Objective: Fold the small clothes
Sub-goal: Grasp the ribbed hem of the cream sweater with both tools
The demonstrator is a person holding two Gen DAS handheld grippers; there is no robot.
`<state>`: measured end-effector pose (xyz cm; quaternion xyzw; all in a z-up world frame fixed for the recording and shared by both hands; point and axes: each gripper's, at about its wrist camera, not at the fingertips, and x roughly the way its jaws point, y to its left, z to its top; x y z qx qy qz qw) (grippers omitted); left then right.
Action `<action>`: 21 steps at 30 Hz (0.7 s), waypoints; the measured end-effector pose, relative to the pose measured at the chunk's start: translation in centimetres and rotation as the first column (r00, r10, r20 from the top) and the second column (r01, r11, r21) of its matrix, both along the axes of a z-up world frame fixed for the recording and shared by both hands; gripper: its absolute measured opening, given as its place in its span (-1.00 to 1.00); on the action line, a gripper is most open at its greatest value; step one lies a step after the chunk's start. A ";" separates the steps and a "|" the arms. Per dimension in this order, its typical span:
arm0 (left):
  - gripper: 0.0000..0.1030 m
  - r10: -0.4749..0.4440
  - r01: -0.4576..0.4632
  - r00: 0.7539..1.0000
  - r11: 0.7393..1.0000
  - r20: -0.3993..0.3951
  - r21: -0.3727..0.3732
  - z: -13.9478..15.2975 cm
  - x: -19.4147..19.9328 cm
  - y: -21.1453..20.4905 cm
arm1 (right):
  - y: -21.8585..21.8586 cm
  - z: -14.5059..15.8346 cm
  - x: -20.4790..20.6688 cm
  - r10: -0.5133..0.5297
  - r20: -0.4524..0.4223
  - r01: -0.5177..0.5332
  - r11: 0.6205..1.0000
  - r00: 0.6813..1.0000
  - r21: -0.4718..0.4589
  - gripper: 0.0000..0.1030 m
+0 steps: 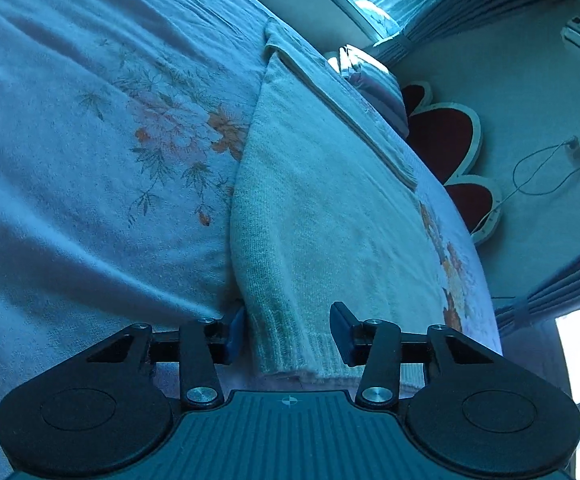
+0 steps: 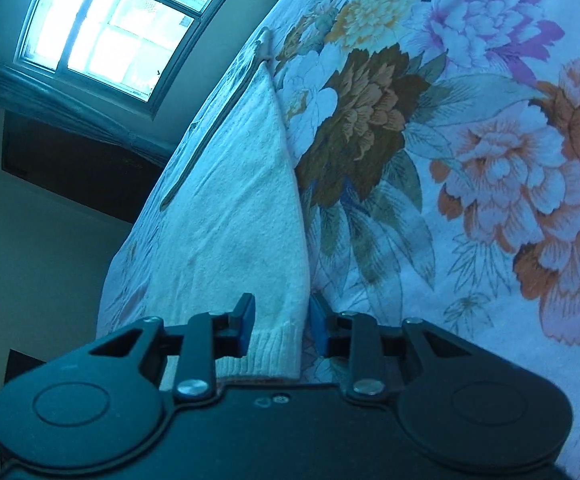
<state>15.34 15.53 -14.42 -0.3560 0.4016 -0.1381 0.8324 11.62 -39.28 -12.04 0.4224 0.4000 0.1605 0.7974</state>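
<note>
A small white knitted sweater (image 1: 322,208) lies flat on the floral bedsheet (image 1: 89,140). In the left wrist view my left gripper (image 1: 287,334) is open, its two fingers astride the ribbed hem at the sweater's near left corner. In the right wrist view the same sweater (image 2: 241,216) runs away from me. My right gripper (image 2: 281,328) is open, its fingers either side of the hem's right corner. Whether the pads touch the knit I cannot tell.
The sheet with large printed flowers (image 2: 470,152) covers the bed. A red petal-shaped headboard (image 1: 450,140) and a pillow (image 1: 374,80) are beyond the sweater. A cable (image 1: 546,172) hangs on the wall. A window (image 2: 109,28) and a dark cabinet (image 2: 77,164) stand off the bed's left edge.
</note>
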 end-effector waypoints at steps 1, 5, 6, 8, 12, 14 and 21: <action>-0.13 0.018 -0.018 1.000 0.999 -0.006 -0.043 -0.5 0.0 0.4 | 0.1 -0.1 -0.1 0.002 0.003 -0.002 1.000 1.000 0.010 -0.40; -0.13 0.050 -0.050 0.999 0.984 -0.005 -0.171 -2.1 0.7 1.7 | -0.2 -0.9 0.2 -0.016 -0.004 0.017 0.996 1.000 0.083 -0.49; -0.13 0.043 -0.042 0.999 0.980 -0.003 -0.192 -2.4 1.0 1.8 | -0.4 -1.1 0.5 -0.021 -0.006 0.022 0.995 1.000 0.099 -0.51; -0.13 0.033 -0.031 0.999 0.972 0.006 -0.232 -2.7 1.5 1.8 | -0.7 -1.3 1.1 -0.017 -0.002 0.017 0.992 1.000 0.127 -0.51; -0.21 0.028 -0.020 0.999 0.965 0.024 -0.261 -3.3 2.3 0.9 | -0.3 -0.9 2.4 0.047 0.024 -0.050 0.989 0.999 0.140 -0.44; -0.66 0.028 -0.026 1.000 0.978 0.007 -0.208 -3.3 2.5 0.0 | -0.1 -0.8 2.8 0.054 0.023 -0.056 0.989 0.998 0.138 -0.45; -0.93 0.049 -0.045 0.998 0.994 0.032 -0.099 -2.4 2.9 -1.4 | 0.7 -0.2 3.4 0.048 -0.007 -0.048 0.998 0.999 0.048 -0.86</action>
